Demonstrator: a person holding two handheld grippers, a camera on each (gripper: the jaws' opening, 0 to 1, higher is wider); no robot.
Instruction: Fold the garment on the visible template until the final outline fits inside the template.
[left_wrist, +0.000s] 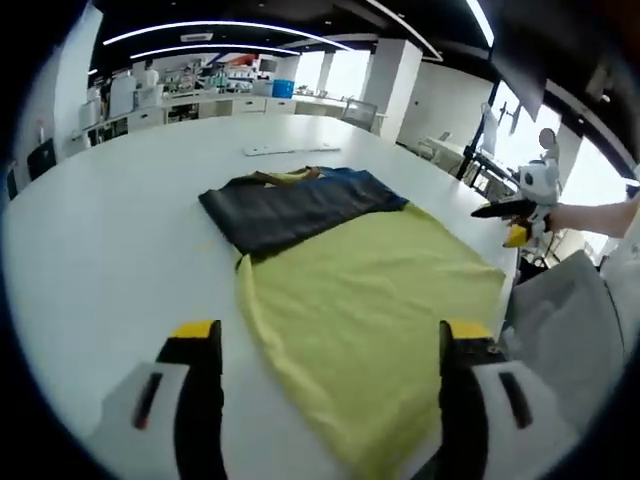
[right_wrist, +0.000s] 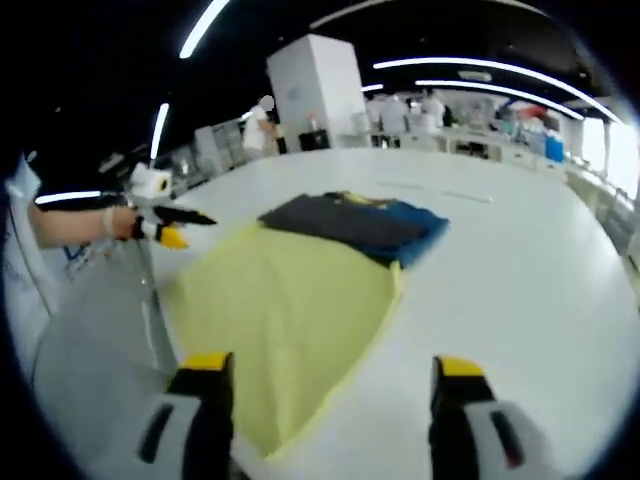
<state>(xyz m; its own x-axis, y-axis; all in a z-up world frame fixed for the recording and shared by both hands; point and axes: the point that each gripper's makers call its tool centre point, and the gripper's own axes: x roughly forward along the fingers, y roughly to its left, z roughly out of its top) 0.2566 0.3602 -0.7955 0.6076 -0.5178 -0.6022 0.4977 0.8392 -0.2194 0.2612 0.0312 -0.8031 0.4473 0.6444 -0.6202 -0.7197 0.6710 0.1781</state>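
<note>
Garment (left_wrist: 340, 270) lies lengthwise away from both grippers, whose jaws gape, released.

The left gripper (left_wrist: 330, 345) hangs above the near edge of the yellow cloth (left_wrist: 370, 300), jaws spread wide and holding nothing. The right gripper (right_wrist: 325, 375) hovers over the same cloth, jaws likewise parted and empty, a bare forearm (left_wrist: 590, 215) behind it.

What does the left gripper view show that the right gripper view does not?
Left gripper view: its own open jaws, plus the right gripper in the right hand. Right gripper view: its own open jaws, plus the left gripper in the left hand. Both: the yellow cloth, with the folded dark garment at its far end, on the white table.
</note>
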